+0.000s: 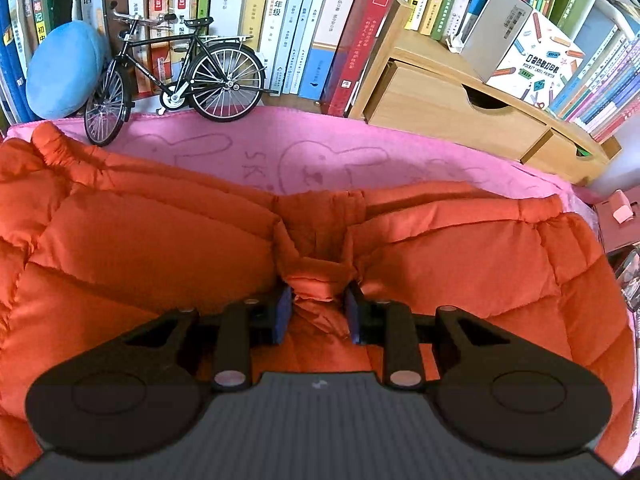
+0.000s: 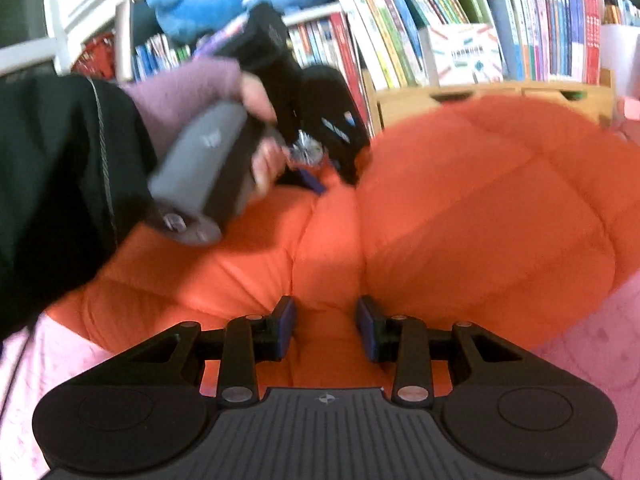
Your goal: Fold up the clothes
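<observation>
On the pink blanket (image 1: 360,140) near the toy bike (image 1: 176,76), the orange puffy coat (image 1: 140,240) is pinched by both nearly shut fingers, left gripper (image 1: 318,306) and right gripper (image 2: 326,326), but the slippery fabric might slide out and flop open.

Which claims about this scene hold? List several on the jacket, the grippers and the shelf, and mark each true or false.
1. The left gripper has a fold of the orange jacket pinched between its jaws. True.
2. The jacket lies on a green cloth. False: it lies on a pink cloth.
3. A model bicycle stands in front of a row of books. True.
4. In the left wrist view, the wooden drawer box sits left of the bicycle. False: it sits to its right.
5. The hand holding the left gripper has a bare wrist. False: a purple cuff and a dark sleeve cover it.
</observation>
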Action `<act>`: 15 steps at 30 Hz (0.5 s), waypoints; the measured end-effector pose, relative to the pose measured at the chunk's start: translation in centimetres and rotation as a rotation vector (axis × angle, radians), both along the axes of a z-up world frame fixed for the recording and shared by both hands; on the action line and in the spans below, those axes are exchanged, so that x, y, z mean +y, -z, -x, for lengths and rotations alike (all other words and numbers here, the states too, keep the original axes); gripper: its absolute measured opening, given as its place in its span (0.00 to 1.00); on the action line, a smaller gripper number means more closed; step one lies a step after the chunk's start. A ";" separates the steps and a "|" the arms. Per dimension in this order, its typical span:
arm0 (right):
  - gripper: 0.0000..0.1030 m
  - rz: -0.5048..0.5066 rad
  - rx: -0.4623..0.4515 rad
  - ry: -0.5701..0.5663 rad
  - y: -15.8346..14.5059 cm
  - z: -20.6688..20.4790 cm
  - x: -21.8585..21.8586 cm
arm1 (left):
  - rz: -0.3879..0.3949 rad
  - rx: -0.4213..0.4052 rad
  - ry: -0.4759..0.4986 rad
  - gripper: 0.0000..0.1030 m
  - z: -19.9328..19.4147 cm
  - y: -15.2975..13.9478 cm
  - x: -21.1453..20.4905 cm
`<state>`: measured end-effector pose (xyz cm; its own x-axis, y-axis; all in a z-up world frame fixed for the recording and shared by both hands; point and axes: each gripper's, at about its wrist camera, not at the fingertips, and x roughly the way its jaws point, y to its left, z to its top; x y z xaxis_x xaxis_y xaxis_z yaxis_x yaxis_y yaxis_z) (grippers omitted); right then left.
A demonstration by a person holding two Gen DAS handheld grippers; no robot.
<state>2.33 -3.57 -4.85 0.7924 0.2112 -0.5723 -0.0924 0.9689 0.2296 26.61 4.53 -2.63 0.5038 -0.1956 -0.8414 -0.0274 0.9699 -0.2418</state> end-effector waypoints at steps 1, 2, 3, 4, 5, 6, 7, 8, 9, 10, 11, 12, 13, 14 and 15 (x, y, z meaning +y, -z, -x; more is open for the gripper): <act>0.36 0.015 0.002 -0.001 0.1 0.4 0.2 | -0.010 -0.003 -0.001 0.28 0.0 -0.1 -0.2; 0.35 0.030 0.002 -0.004 0.2 0.9 0.3 | -0.021 -0.008 -0.004 0.28 -0.1 -0.1 -0.4; 0.35 0.039 0.000 -0.006 0.2 1.4 0.4 | -0.034 -0.012 -0.007 0.28 -0.2 -0.2 -0.6; 0.35 0.040 -0.001 -0.007 0.3 1.7 0.4 | -0.047 -0.015 -0.009 0.28 -0.3 -0.2 -0.9; 0.35 0.038 -0.002 -0.008 0.4 1.7 0.4 | -0.055 -0.016 -0.015 0.27 -0.6 -0.3 -1.0; 0.35 0.036 -0.003 -0.009 0.4 1.8 0.3 | -0.061 -0.016 -0.021 0.27 -1.0 -0.4 -1.2; 0.35 0.035 -0.003 -0.010 0.5 1.9 0.3 | -0.068 -0.016 -0.027 0.28 -1.3 -0.4 -1.3; 0.35 0.034 -0.004 -0.011 0.5 1.8 0.2 | -0.064 -0.012 -0.040 0.28 -1.6 -0.4 -1.4; 0.35 0.035 -0.005 -0.011 0.6 1.6 0.2 | -0.060 -0.008 -0.053 0.28 -1.9 -0.5 -1.4; 0.35 0.033 -0.005 -0.012 0.6 1.4 0.1 | -0.059 -0.008 -0.061 0.28 -2.1 -0.5 -1.4; 0.35 0.029 -0.006 -0.012 0.6 1.3 0.1 | -0.064 -0.013 -0.064 0.28 -2.0 -0.5 -1.6; 0.35 0.025 -0.006 -0.012 0.6 1.1 0.0 | -0.075 -0.025 -0.057 0.28 -1.8 -0.5 -1.8; 0.35 0.024 -0.007 -0.012 0.6 1.0 -0.1 | -0.091 -0.041 -0.043 0.28 -1.6 -0.5 -2.0; 0.35 0.024 -0.008 -0.012 0.6 0.9 -0.1 | -0.101 -0.056 -0.033 0.28 -1.3 -0.4 -2.1; 0.35 0.024 -0.009 -0.012 0.6 0.8 -0.1 | -0.099 -0.066 -0.031 0.28 -1.2 -0.4 -2.1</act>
<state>1.56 -3.69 -5.50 0.7947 0.2072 -0.5705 -0.1061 0.9729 0.2055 27.77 2.47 -2.21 0.5634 -0.0968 -0.8205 -0.0449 0.9881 -0.1474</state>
